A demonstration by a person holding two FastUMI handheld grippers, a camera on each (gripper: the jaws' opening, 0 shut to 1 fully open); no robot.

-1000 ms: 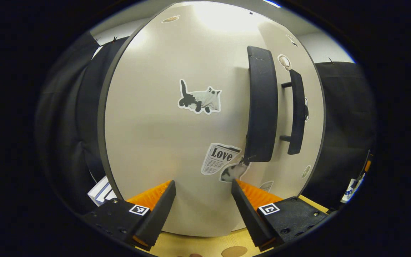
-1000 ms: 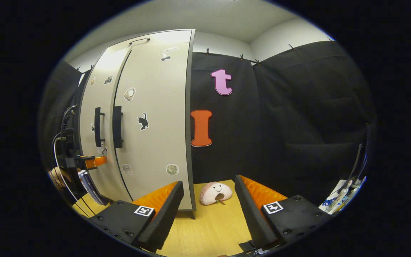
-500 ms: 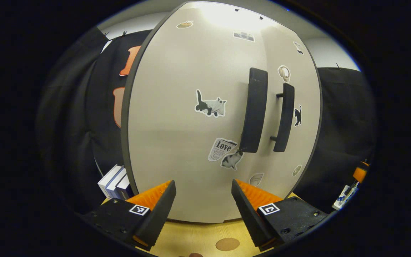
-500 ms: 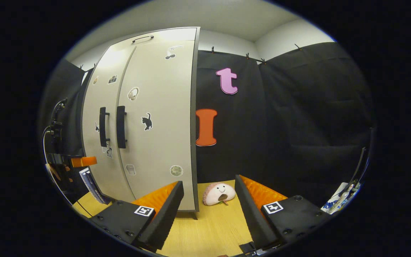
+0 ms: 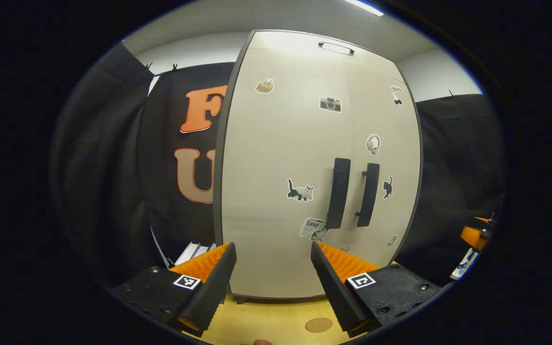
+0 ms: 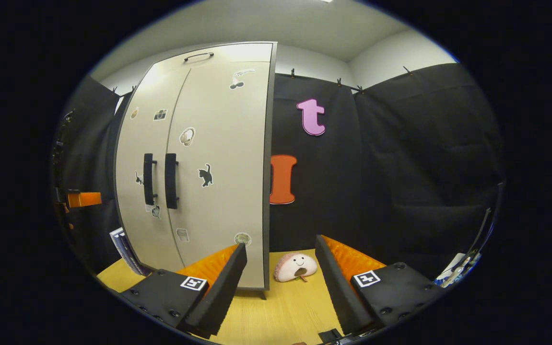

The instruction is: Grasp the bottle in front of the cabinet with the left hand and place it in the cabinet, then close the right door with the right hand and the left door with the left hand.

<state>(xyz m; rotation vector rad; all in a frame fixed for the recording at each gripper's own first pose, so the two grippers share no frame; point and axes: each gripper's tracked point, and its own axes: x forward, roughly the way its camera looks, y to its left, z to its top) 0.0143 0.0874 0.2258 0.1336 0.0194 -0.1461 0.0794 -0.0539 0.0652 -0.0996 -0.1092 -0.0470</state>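
Cream-coloured tall cabinet (image 5: 319, 191) with stickers stands dead ahead of the left gripper (image 5: 272, 282), and both its doors look flush shut, black vertical handles (image 5: 338, 192) side by side at the seam. Bottle's out of sight, presumably behind those doors. Left jaws are spread wide, holding nothing. Right gripper (image 6: 280, 282), jaws likewise parted and empty, faces the cabinet's right edge, a pink plush toy (image 6: 295, 266) on the wooden tabletop (image 6: 285, 311) ahead. I'd call it finished.

Left tongs (image 5: 271, 273) farther back from the cabinet (image 5: 276, 191)
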